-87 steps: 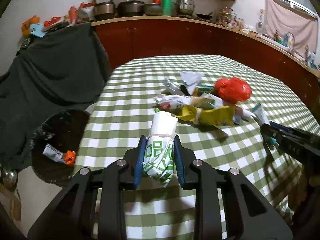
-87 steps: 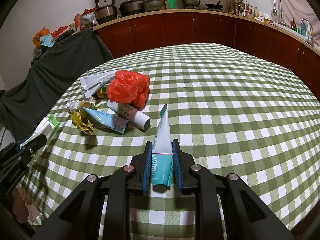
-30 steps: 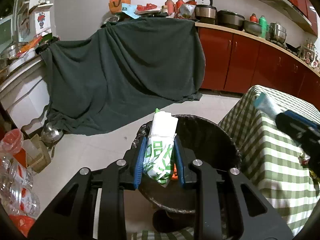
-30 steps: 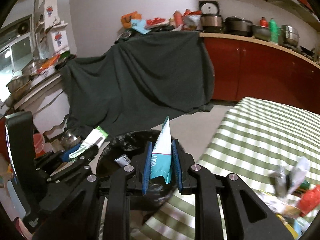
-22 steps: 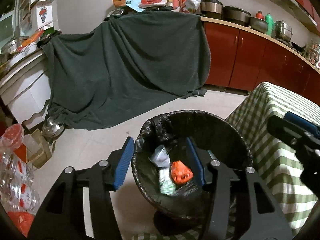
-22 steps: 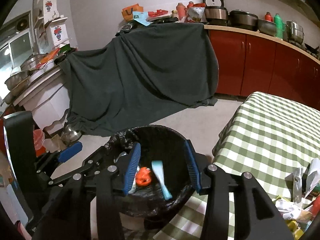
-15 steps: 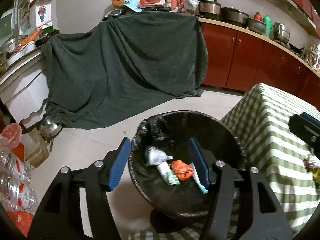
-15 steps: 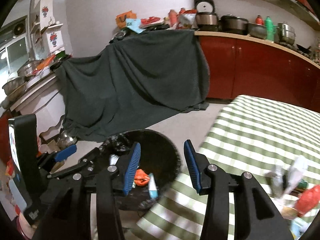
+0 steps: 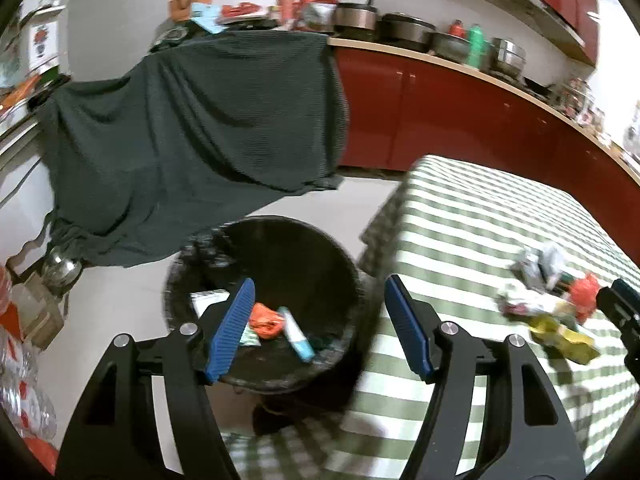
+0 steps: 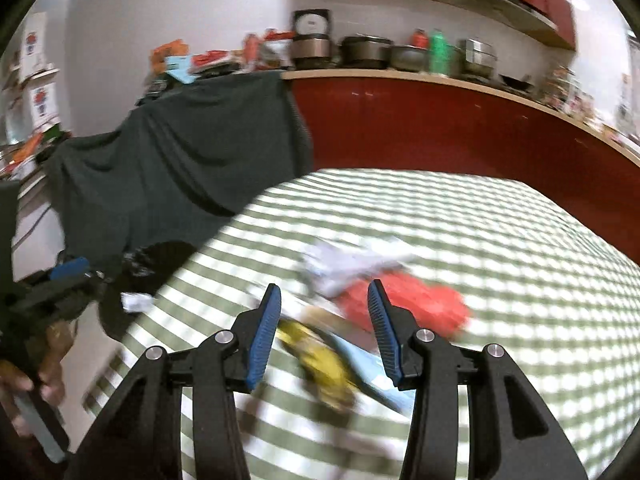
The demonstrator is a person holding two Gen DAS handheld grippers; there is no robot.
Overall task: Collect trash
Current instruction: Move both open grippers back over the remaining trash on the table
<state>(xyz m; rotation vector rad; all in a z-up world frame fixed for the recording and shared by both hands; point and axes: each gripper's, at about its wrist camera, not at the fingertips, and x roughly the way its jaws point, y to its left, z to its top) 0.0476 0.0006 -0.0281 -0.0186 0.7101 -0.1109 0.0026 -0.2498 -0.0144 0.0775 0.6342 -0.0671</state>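
My left gripper (image 9: 318, 326) is open and empty above the black lined trash bin (image 9: 280, 240) beside the table. In the bin lie an orange wrapper (image 9: 264, 322), a blue tube (image 9: 298, 336) and a white packet (image 9: 208, 300). My right gripper (image 10: 324, 330) is open and empty over the green checked table (image 10: 500, 240), above the trash pile: a red plastic bag (image 10: 416, 306), a yellow wrapper (image 10: 316, 354), a light blue packet (image 10: 372, 368) and grey foil wrappers (image 10: 348, 262). The pile also shows in the left wrist view (image 9: 548, 308). The right wrist view is blurred.
A dark cloth (image 9: 192, 128) drapes over furniture behind the bin. Red cabinets (image 9: 460, 120) with pots on the counter run along the back wall. Plastic bottles (image 9: 16, 360) and a metal pot (image 9: 60, 268) stand on the floor at left.
Both grippers opened over the bin and dropped the green-white packet and the blue tube into it. Both views have since swung right; the right gripper is now over the table's trash pile.
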